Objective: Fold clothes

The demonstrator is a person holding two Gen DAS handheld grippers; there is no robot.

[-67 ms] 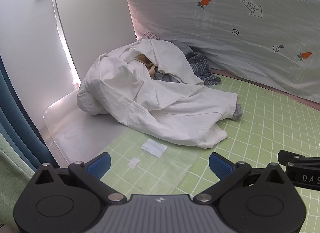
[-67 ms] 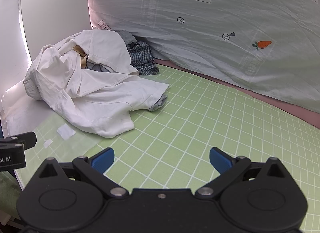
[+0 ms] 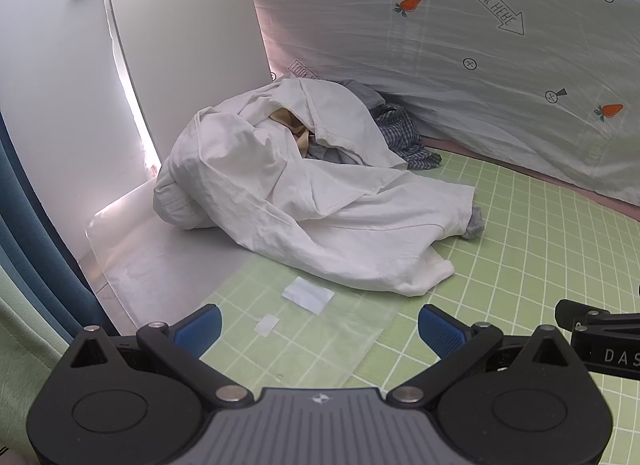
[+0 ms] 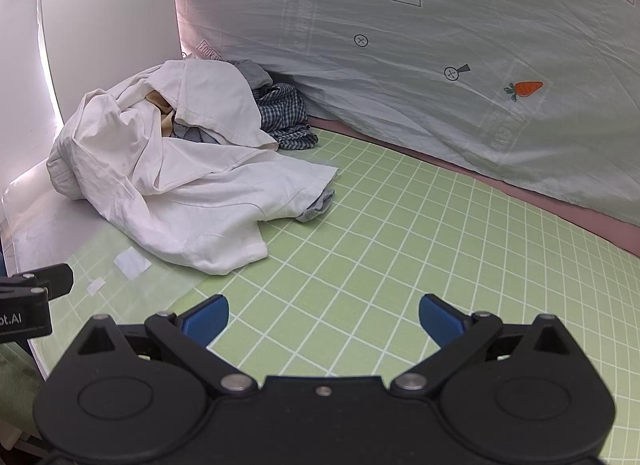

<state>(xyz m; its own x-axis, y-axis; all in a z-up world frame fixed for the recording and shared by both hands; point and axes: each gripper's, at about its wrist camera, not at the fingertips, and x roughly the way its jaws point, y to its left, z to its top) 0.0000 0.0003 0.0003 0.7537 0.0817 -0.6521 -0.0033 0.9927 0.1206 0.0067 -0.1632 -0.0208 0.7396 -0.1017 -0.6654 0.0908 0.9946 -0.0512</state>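
A crumpled white garment (image 3: 304, 201) lies in a heap on the green grid mat (image 3: 520, 249), over a blue checked garment (image 3: 404, 137), a grey one (image 3: 474, 225) and a yellowish one. The heap also shows in the right wrist view (image 4: 180, 177), with the checked garment (image 4: 284, 113) behind it. My left gripper (image 3: 318, 329) is open and empty, held above the mat's near edge, short of the heap. My right gripper (image 4: 322, 319) is open and empty over bare mat (image 4: 400, 245), to the right of the heap.
A white upright panel (image 3: 184, 49) stands behind the heap at the left. A pale sheet with carrot prints (image 3: 480, 65) hangs along the back. A clear plastic sheet with white paper labels (image 3: 308, 295) lies on the mat before the left gripper.
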